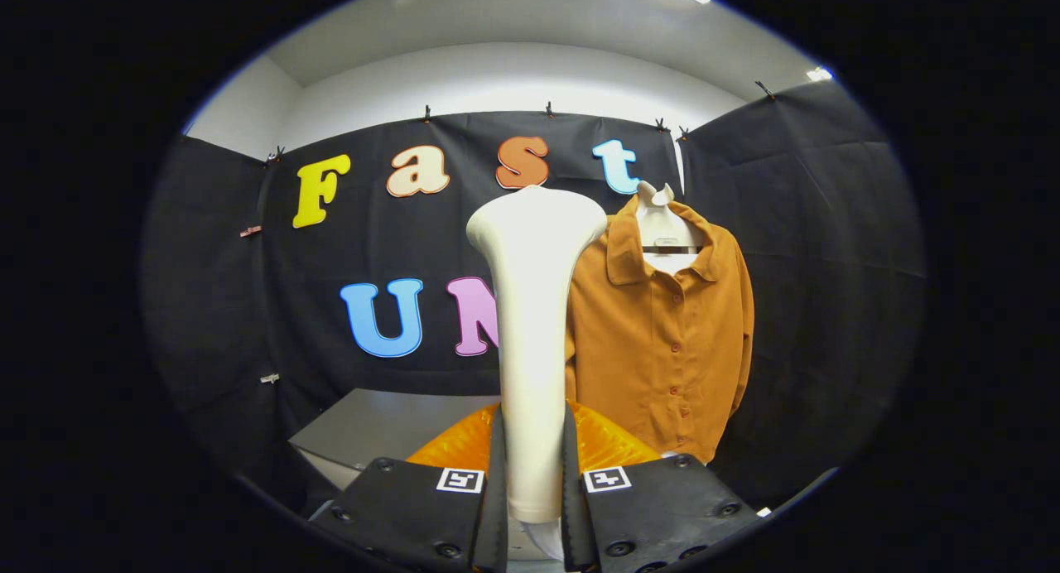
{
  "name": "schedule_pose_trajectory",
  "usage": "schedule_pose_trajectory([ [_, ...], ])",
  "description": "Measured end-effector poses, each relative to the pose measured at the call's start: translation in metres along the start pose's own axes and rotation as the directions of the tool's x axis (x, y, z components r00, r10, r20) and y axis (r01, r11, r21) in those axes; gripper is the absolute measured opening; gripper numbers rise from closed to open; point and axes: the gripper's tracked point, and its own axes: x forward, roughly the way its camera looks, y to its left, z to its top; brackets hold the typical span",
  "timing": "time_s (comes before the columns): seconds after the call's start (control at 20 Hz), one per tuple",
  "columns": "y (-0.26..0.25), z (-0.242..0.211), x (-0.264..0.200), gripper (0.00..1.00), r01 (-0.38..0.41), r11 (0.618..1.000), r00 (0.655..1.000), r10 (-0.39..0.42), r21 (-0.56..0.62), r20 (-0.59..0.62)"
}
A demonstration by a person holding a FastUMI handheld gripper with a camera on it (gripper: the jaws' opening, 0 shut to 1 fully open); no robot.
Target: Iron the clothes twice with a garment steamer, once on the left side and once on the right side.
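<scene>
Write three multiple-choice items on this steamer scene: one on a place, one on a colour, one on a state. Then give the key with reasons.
1. Where does the shirt hang, seen from the gripper?
A. Beyond the fingers, beside the steamer's head
B. Between the fingers
C. Flat on the grey surface

2. What colour is the shirt?
A. Blue
B. Orange-brown
C. White

3. What is the gripper doing?
A. Open, holding nothing
B. Shut on the garment steamer
C. Shut on the shirt's sleeve

Key:
1 A: the shirt hangs on a hanger against the black cloth, past the steamer.
2 B: its cloth is orange-brown, buttons included.
3 B: both fingers press the steamer's pale handle, which stands upright between them.
</scene>
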Motion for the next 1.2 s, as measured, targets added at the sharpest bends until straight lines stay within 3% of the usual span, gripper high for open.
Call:
schedule_pose_trajectory([
  [0.45, 0.050, 0.017, -0.006, 0.29, -0.054, 0.998, 0.998, 0.055, -0.018, 0.029],
  [1.2, 0.058, 0.039, -0.002, 0.29, -0.039, 0.999, 0.998, 0.039, -0.006, 0.052],
])
